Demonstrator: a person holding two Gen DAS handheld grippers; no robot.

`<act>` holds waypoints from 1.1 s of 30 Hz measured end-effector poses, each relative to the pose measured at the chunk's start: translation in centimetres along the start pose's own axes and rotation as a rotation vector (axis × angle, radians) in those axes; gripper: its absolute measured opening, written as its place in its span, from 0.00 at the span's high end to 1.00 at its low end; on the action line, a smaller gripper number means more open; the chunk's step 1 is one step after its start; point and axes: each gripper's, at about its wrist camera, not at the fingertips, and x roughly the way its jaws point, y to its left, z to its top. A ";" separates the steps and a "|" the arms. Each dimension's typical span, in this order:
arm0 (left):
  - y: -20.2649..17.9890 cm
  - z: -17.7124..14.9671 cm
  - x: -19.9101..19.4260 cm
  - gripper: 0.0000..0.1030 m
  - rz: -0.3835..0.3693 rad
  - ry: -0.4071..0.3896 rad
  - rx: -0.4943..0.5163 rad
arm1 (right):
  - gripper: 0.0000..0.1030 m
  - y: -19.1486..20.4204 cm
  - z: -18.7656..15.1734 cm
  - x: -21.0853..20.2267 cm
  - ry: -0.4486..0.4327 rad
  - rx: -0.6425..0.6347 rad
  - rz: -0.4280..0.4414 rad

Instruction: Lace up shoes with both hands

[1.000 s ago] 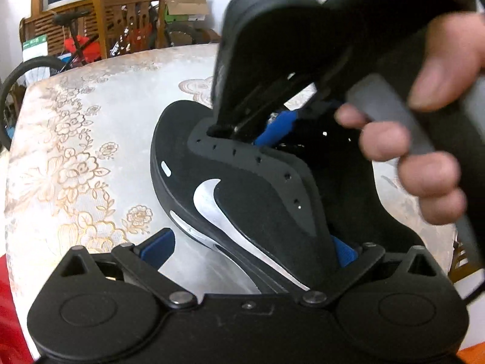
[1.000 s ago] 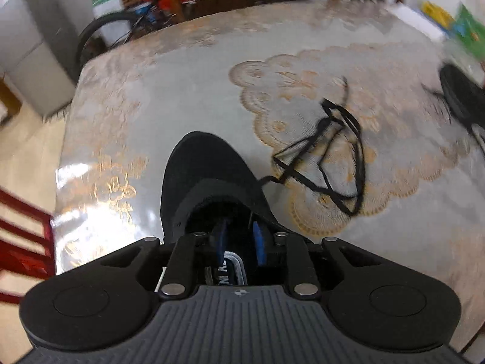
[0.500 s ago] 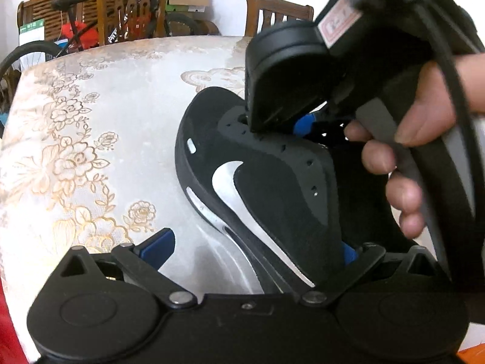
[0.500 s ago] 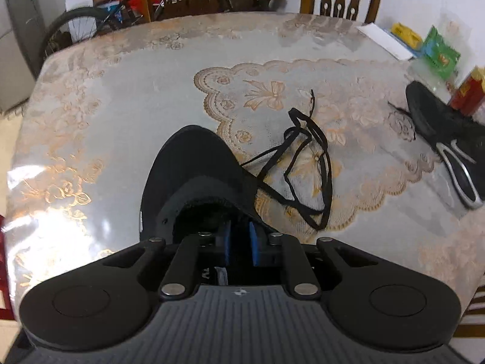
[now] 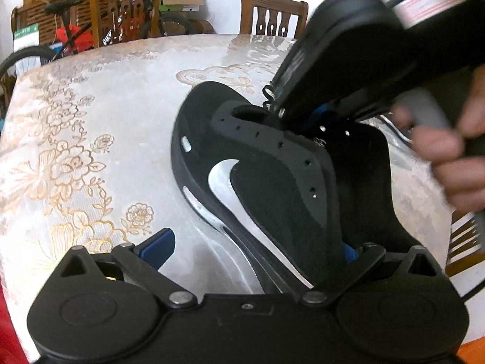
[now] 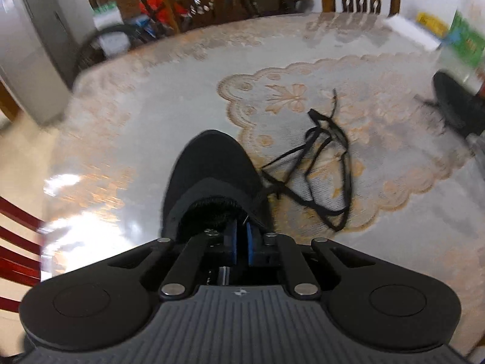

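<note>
A black shoe [image 5: 272, 182] with a silver swoosh lies on the table, toe pointing away. Its heel sits between the wide-apart blue pads of my open left gripper [image 5: 253, 248]; the left pad [image 5: 157, 244] is clear of the shoe. My right gripper [image 5: 306, 115], held by a hand [image 5: 448, 151], hovers over the tongue opening. In the right wrist view the right gripper [image 6: 241, 236] is nearly shut, with a thin strand of the black shoelace [image 6: 327, 163] between its pads. The rest of the lace runs from the shoe [image 6: 212, 163] into a loose tangle on the table.
A second black shoe [image 6: 454, 109] lies at the table's far right, near a green packet [image 6: 466, 42]. Wooden chairs [image 5: 272, 15] stand behind the table and a red chair [image 6: 18, 242] at its left. The floral tablecloth [image 5: 91, 121] lies bare to the left.
The right gripper has risen and drawn back to the right over the shoe's opening. The shoe sits further right in the left wrist view. The lace tangle has shifted slightly.
</note>
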 end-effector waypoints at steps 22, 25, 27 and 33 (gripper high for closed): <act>-2.0 0.6 -0.2 0.00 0.125 0.003 0.124 | 1.00 -2.7 3.6 -9.3 -0.134 0.303 1.157; -2.0 0.7 -0.5 0.00 0.151 -0.004 0.131 | 0.84 -0.6 5.2 -12.1 -0.228 -0.045 0.836; -1.9 0.8 -1.0 0.00 0.164 -0.017 0.134 | 0.74 2.1 4.8 -11.8 -0.273 -0.477 0.487; -2.8 1.0 -2.8 0.00 0.240 -0.071 0.126 | 0.65 6.7 3.7 -4.1 0.042 -1.178 0.267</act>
